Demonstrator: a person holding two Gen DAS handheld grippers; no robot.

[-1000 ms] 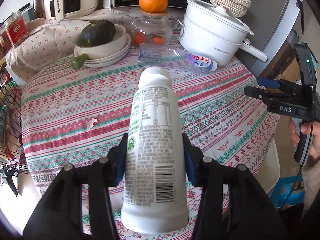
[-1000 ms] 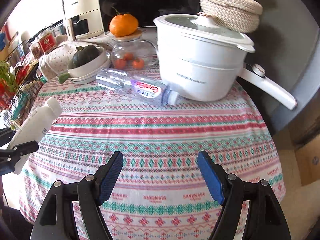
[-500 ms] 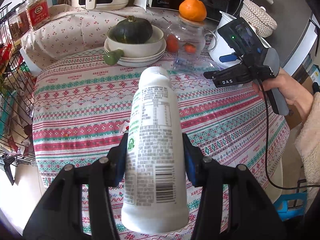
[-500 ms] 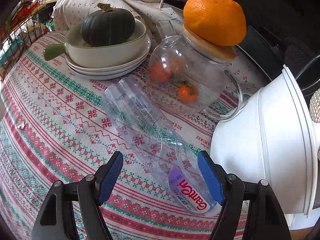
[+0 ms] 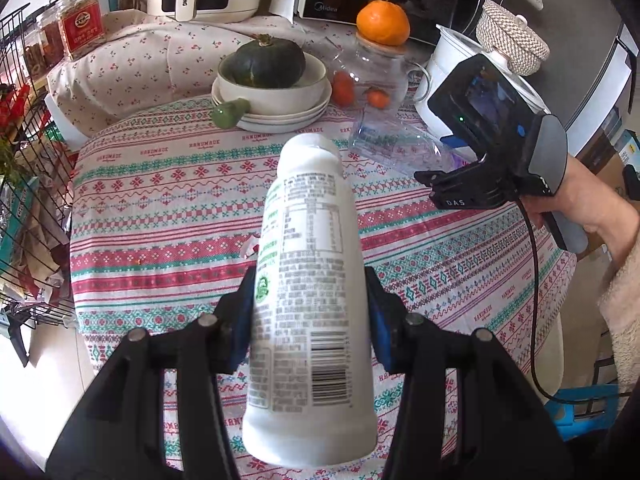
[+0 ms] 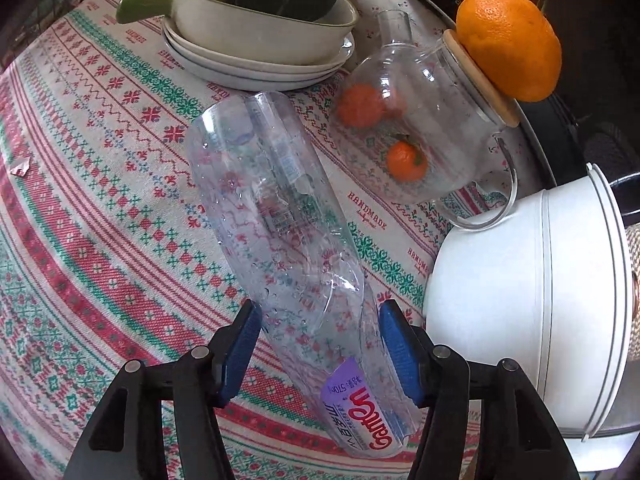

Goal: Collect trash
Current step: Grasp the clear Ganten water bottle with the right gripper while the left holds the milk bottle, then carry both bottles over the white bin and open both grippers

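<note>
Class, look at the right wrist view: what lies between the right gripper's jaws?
The clear plastic bottle lying on the tablecloth sits between them, seen in the right wrist view.

A patterned cloth [image 5: 168,208] covers the worktop. A dark squash [image 5: 269,63] sits in a bowl [image 5: 276,96] on stacked plates. An orange [image 6: 508,46] tops the glass jug [image 6: 420,128], beside a white pot [image 6: 532,300].

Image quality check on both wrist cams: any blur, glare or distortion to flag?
Left wrist: heavy fisheye bend with dark corners; white bottle close-up, its small print soft; window light blows out the top left. Right wrist: same curvature; clear bottle shows bright reflections and the tablecloth pattern warped through it; white pot evenly lit.
</note>
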